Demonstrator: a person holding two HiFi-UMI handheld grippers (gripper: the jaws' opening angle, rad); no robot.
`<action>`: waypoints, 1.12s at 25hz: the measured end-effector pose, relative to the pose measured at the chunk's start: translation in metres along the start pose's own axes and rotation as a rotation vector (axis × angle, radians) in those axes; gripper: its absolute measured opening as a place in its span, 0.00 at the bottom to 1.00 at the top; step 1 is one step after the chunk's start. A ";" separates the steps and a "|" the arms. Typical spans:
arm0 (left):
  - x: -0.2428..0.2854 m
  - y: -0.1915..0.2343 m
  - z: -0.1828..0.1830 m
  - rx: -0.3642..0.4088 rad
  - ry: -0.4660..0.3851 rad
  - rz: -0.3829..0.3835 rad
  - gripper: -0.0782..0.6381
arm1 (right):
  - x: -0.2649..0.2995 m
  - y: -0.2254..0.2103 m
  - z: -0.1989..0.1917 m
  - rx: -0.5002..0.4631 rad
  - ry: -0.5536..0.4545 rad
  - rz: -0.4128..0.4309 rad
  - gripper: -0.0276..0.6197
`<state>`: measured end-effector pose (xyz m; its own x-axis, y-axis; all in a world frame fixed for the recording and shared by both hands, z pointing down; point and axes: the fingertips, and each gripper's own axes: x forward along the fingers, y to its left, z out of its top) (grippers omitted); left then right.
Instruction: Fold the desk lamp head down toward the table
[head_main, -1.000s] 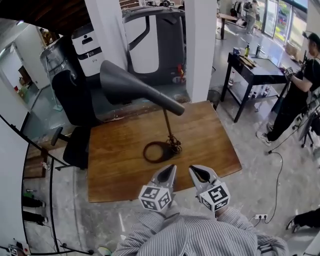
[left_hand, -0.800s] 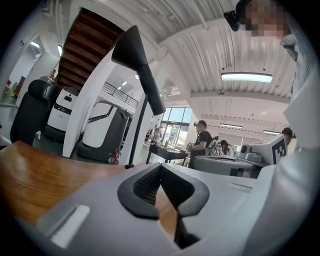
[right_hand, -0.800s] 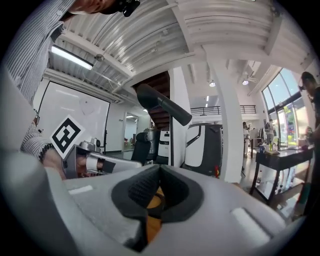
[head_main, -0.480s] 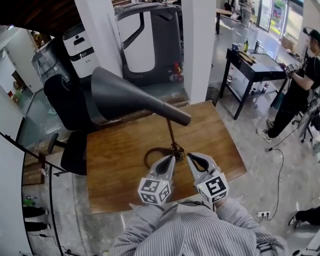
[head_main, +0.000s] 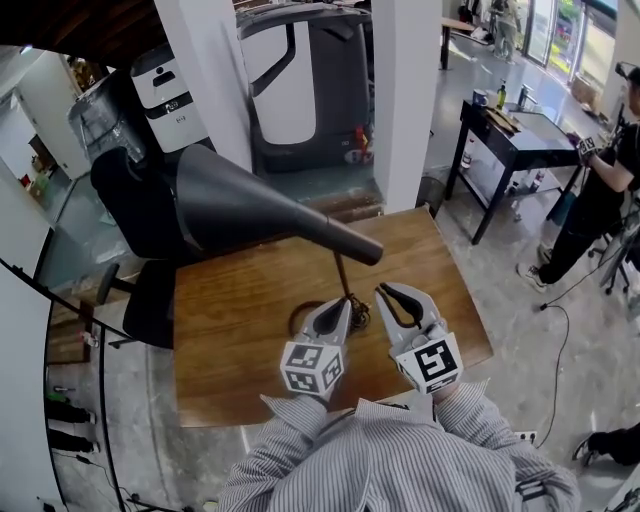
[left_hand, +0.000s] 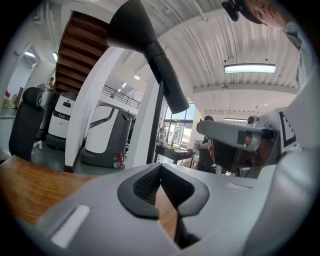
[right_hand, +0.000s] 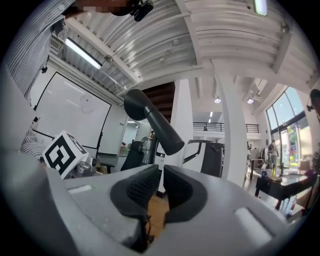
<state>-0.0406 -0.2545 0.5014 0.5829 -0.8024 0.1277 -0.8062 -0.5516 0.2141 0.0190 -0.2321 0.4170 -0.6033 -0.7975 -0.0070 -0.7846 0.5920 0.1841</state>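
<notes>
My left hand-held gripper (head_main: 343, 305) is pressed together, empty | right hand-held gripper (head_main: 385, 292) jaws just cracking apart, empty | both now closer to lamp stem (head_main: 341, 272), centre frame | lamp head (head_main: 250, 210) upper left, raised over bench (head_main: 225, 340); fold unstarted.

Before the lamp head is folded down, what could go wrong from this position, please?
1. The head is big and reaches far out from the thin stem; pressing it may lift the ring base and tip it over.
2. Neither gripper holds anything: the left gripper is shut, and the right gripper's jaws have just been opening with nothing between them. Unheld, the base may slide on the table.
</notes>
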 end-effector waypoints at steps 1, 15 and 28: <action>0.003 0.003 0.001 0.004 -0.001 0.006 0.12 | 0.002 -0.003 0.005 -0.019 -0.003 0.004 0.08; 0.036 0.027 -0.006 -0.001 0.046 0.053 0.33 | 0.030 -0.016 0.046 -0.479 -0.002 0.006 0.36; 0.048 0.023 -0.006 0.042 0.077 0.022 0.24 | 0.046 -0.022 0.035 -0.511 0.065 0.000 0.39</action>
<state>-0.0309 -0.3041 0.5186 0.5699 -0.7954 0.2065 -0.8214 -0.5445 0.1697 0.0036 -0.2772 0.3785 -0.5804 -0.8127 0.0506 -0.6050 0.4720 0.6413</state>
